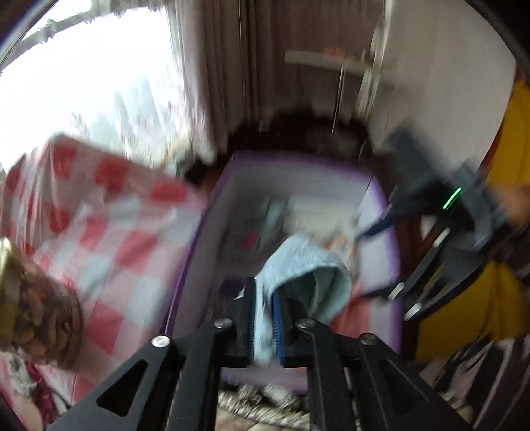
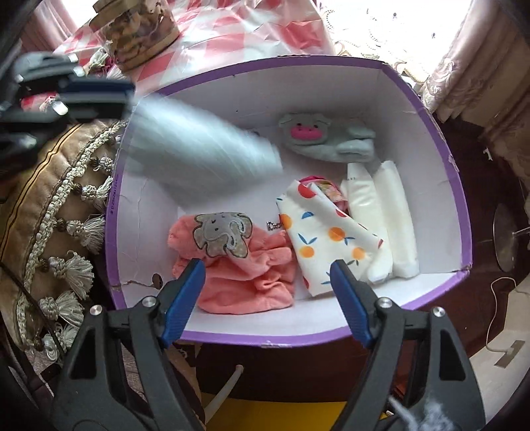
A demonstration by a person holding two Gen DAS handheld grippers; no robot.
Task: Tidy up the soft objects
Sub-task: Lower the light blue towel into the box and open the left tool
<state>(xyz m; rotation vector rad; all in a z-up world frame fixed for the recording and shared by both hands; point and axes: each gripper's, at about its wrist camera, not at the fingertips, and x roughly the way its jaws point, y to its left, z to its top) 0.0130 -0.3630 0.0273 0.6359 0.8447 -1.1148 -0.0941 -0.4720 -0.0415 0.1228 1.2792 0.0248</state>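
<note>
My left gripper (image 1: pixel 265 318) is shut on a light blue towel (image 1: pixel 304 268) and holds it over the purple-rimmed box (image 1: pixel 198 232). In the right wrist view the left gripper (image 2: pixel 96 99) is at upper left with the blurred blue towel (image 2: pixel 205 152) swinging over the box (image 2: pixel 457 205). My right gripper (image 2: pixel 268 275) is open and empty above the box's near side. Inside lie a pink cloth with an elephant patch (image 2: pixel 245 275), a fruit-print cloth (image 2: pixel 324 232), a grey plush (image 2: pixel 324 136) and white packs (image 2: pixel 391 222).
A red-checked tablecloth (image 2: pixel 238 33) bears a jar of nuts (image 2: pixel 142 30) behind the box. A tasselled cushion (image 2: pixel 56 212) lies left of the box. My right gripper (image 1: pixel 374 228) reaches in from the right in the left wrist view. Curtains (image 1: pixel 225 66) hang behind.
</note>
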